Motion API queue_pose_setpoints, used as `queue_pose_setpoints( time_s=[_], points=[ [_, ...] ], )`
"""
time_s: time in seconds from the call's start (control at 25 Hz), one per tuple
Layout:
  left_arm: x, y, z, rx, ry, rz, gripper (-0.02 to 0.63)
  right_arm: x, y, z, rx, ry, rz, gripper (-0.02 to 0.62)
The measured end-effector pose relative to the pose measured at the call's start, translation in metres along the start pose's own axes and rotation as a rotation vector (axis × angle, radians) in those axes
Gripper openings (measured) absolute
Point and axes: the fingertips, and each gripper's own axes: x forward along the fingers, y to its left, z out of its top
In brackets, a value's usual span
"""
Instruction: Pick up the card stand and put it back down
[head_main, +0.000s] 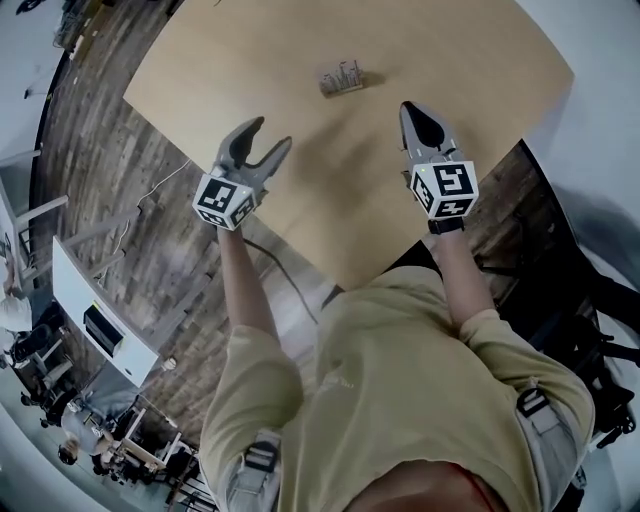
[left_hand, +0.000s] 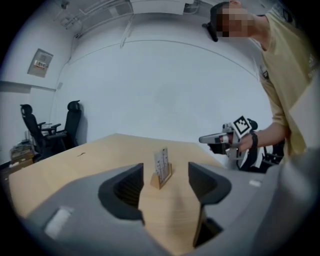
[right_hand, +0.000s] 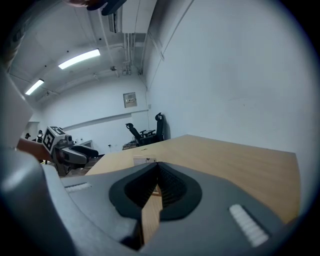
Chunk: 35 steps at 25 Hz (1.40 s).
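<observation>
While the card stand (head_main: 341, 78) stood upright on the wooden table (head_main: 240, 70), neither gripper had any contact with it; it sat toward the far part of the tabletop, a pale wooden base with a printed card standing in its slot. The left gripper (head_main: 272, 134) hovered above the near part of the table with its jaws spread apart and nothing between the pads; in the left gripper view the stand showed through the gap, but it lay farther out on the table, clearly apart from both jaws. The right gripper (head_main: 411, 108) was held on the other side, somewhat nearer to the stand, with its jaws brought together on nothing; its own view showed only a sliver of table and a corner of the stand beyond the closed tips.

As for progress, the stand rested on the table and no grip was in place; whether the lift and the setting down were already done, or not yet begun, the pictures alone could not settle. If the pick was still to come, the spread left jaws seemed the likelier tool, already lined up with the stand; what would remain was the reach forward, the closing on the base, the lift and the return to the table.
</observation>
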Motion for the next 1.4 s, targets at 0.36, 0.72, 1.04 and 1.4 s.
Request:
queue_pose_setpoints(
  time_s=[0.36,0.72,1.04,1.4],
  points=[
    [0.051,0.019,-0.029,-0.012,-0.006,-0.223,0.330,0.020,-0.006,-0.025,0.032,0.058,0.012,0.003],
    [0.123,0.023,-0.039,0.062,-0.047,-0.327,0.344,0.033,-0.002,-0.039,0.035,0.088,0.043,0.003],
    [0.178,0.018,-0.053,0.153,0.071,-0.411,0.304,0.040,-0.012,-0.045,0.037,0.101,0.025,0.003],
    [0.204,0.006,-0.075,0.228,0.228,-0.492,0.193,0.038,-0.019,-0.052,0.046,0.108,0.013,0.003]
  ],
)
